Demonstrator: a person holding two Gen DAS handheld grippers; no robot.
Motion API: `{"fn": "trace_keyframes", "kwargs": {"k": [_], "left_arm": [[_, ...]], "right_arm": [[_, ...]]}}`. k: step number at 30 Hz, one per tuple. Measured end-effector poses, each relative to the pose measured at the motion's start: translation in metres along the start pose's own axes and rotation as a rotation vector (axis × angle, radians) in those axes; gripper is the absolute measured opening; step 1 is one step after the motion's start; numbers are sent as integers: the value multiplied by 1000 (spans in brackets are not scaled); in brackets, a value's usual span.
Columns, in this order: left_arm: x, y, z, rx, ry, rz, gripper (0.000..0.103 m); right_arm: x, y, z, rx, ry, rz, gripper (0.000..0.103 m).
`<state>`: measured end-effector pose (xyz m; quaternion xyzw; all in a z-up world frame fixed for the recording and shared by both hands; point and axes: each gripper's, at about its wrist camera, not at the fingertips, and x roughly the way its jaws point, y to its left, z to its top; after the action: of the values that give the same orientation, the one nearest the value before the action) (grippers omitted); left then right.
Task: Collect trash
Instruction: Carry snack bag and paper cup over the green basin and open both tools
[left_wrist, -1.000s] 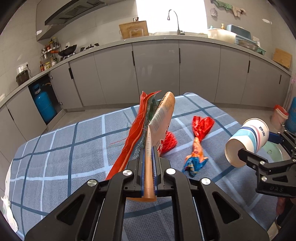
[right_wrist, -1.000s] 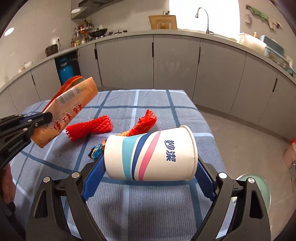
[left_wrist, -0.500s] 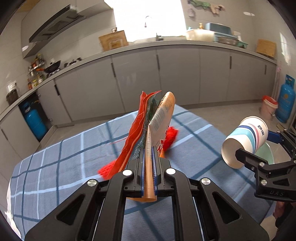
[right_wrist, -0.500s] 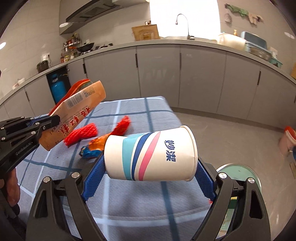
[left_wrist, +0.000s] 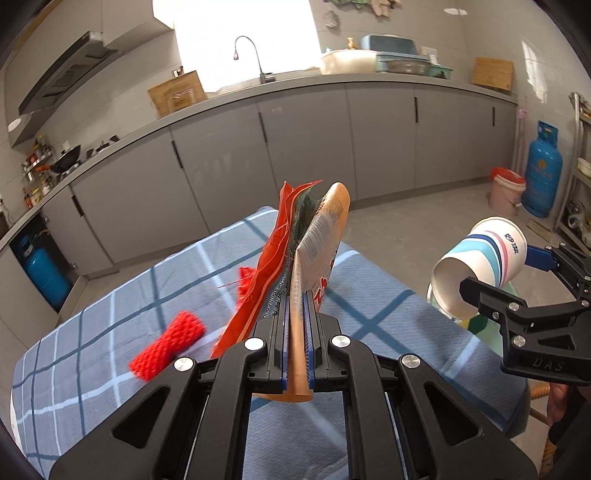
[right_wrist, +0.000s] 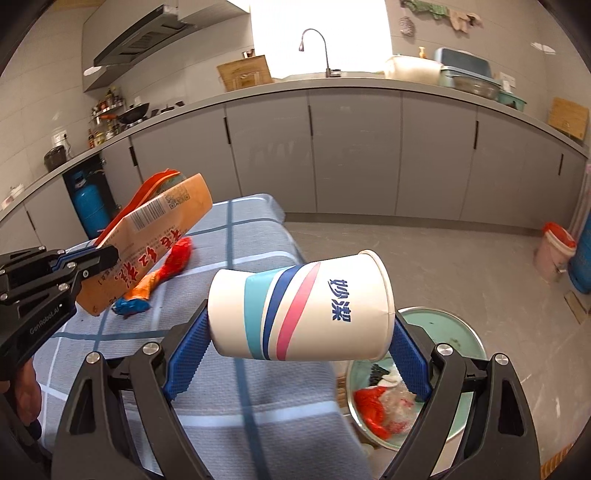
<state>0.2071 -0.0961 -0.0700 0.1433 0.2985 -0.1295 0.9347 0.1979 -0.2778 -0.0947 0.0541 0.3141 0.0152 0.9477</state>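
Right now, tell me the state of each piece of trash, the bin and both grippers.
Left gripper: shut on snack wrappers.
Right gripper: jaws closed on paper cup, cup on its side.
Red foam net: lying on table.
Twisted candy wrapper: lying on table.
Trash bin: open, trash inside.

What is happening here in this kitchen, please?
A person is clearing trash from a table with a checked cloth. The left gripper is shut on flat snack wrappers. The right gripper holds a paper cup on its side, near the green bin on the floor, which already holds trash. A red foam net and a crumpled wrapper remain on the table.
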Motion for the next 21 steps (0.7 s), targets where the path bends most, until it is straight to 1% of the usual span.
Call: {"fn": "trace_keyframes", "kwargs": {"k": [8, 11, 14, 21], "left_arm": [[8, -34, 3, 51, 5, -63, 8], [16, -50, 3, 71, 23, -99, 8], [22, -66, 4, 89, 28, -123, 8], [38, -109, 9, 138, 42, -208, 8]], "right_arm": [[-2, -41, -7, 52, -1, -62, 87], [0, -56, -13, 66, 7, -85, 87], [0, -69, -17, 80, 13, -99, 87], [5, -100, -30, 114, 34, -140, 87]]}}
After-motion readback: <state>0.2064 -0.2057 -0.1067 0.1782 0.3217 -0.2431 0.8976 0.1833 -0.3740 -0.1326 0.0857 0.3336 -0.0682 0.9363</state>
